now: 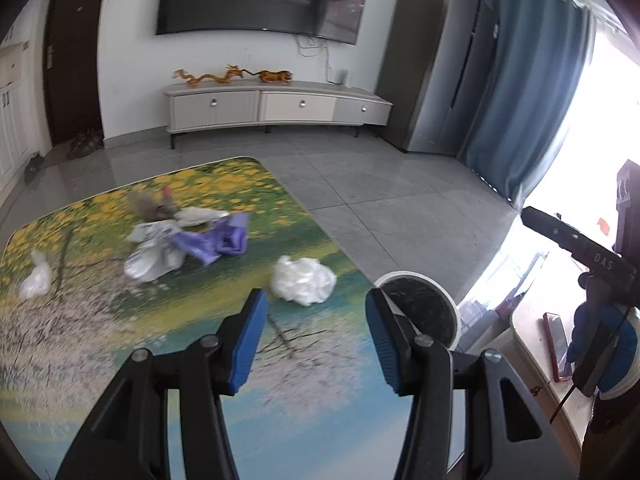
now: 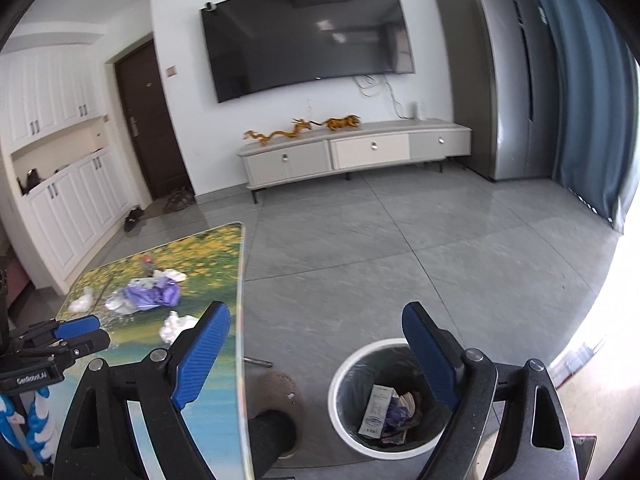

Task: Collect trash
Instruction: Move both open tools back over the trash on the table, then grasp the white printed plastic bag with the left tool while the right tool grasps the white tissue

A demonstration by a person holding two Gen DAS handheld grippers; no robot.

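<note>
Right wrist view looks down into the white bin [image 2: 344, 376] on the floor beside the table [image 2: 216, 392]: a printed slip [image 2: 375, 407] and purple and dark scraps lie in it. The right gripper [image 2: 316, 354] stands wide and empty above it. The left gripper [image 1: 316, 340], half open, holds nothing over the table, where a crumpled white bag [image 1: 304, 280] and a purple bag [image 1: 220, 240] lie.

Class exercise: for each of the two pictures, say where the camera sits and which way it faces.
Left wrist: on the left hand-held gripper, facing over the table toward the TV wall; the right hand-held gripper shows at right.
Right wrist: on the right hand-held gripper, above the trash bin; a foot shows.
Shared: table, white bag, bin.
</note>
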